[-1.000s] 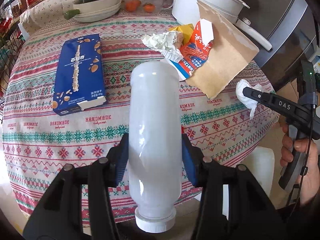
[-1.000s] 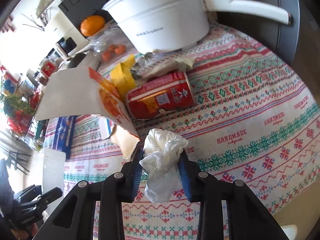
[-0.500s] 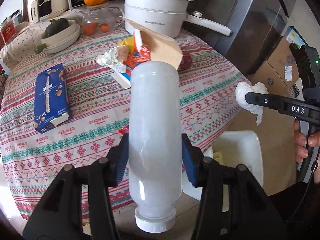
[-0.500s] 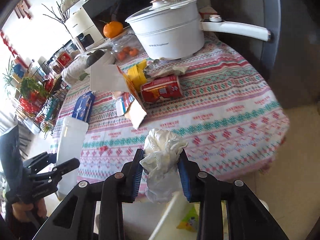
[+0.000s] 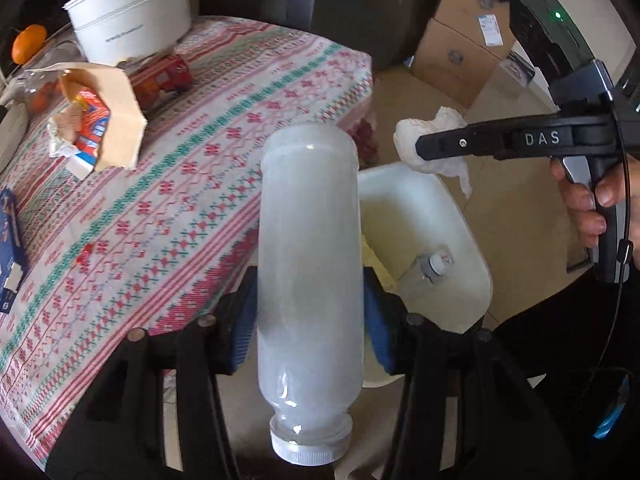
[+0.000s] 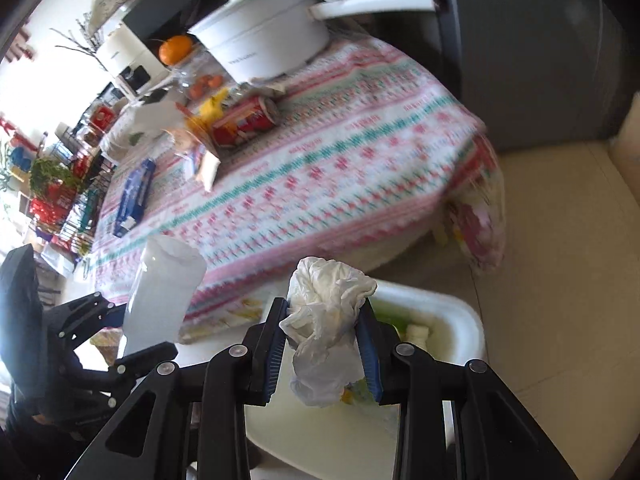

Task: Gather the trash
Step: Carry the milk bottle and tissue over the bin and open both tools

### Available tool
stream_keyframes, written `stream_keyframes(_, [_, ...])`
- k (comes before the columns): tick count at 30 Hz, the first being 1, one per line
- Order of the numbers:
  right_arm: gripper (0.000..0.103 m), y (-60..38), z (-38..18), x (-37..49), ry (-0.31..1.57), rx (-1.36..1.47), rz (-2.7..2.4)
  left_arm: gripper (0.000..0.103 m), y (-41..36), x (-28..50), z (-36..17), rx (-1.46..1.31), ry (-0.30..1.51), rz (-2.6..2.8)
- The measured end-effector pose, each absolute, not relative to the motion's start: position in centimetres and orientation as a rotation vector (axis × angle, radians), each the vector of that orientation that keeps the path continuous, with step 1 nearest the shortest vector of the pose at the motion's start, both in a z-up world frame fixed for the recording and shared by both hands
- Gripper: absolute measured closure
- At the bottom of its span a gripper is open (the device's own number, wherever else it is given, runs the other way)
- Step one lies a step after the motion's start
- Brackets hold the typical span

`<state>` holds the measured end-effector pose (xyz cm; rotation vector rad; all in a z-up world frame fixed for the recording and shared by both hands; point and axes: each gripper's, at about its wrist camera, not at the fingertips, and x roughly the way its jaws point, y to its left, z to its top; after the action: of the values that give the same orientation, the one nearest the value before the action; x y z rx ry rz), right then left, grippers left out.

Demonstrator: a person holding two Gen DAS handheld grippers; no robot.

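Grippers have swung off the table: left gripper (image 5: 310, 320) clamps the plastic bottle (image 5: 310, 280), right gripper (image 6: 324, 344) pinches the crumpled tissue (image 6: 326, 320), both now over the white bin (image 5: 460, 240), ready to drop.

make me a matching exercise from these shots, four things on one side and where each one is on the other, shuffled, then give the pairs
Things:
1. white plastic bottle
2. crumpled tissue
3. red can
4. white pot

Places:
A. lying on its side on the tablecloth
B. clamped in the right gripper above the white bin
C. standing at the far edge of the table
D. clamped in the left gripper, cap toward the camera

Pairs: 1-D, 2-B, 3-A, 4-C
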<state>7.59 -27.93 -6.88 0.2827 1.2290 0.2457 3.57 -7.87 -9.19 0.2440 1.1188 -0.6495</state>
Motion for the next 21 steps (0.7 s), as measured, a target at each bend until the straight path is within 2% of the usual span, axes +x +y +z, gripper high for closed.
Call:
stream_keyframes(11, [0.068, -31.7, -10.6, 5.6, 1.345, 0.302, 0.161, 0.052, -13.8, 2.0, -14.3, 0.396, 1.283, -0.723])
stream_keyframes(19, [0.068, -31.5, -10.5, 5.7, 1.353, 0.276, 0.157, 0.052, -14.8, 2.4, -15.1, 0.423, 1.299, -0.717])
stream_keyframes(21, [0.068, -31.7, -10.5, 5.7, 1.356, 0.278, 0.153, 0.047, -15.2, 2.4, -15.0, 0.433, 1.282, -0.712])
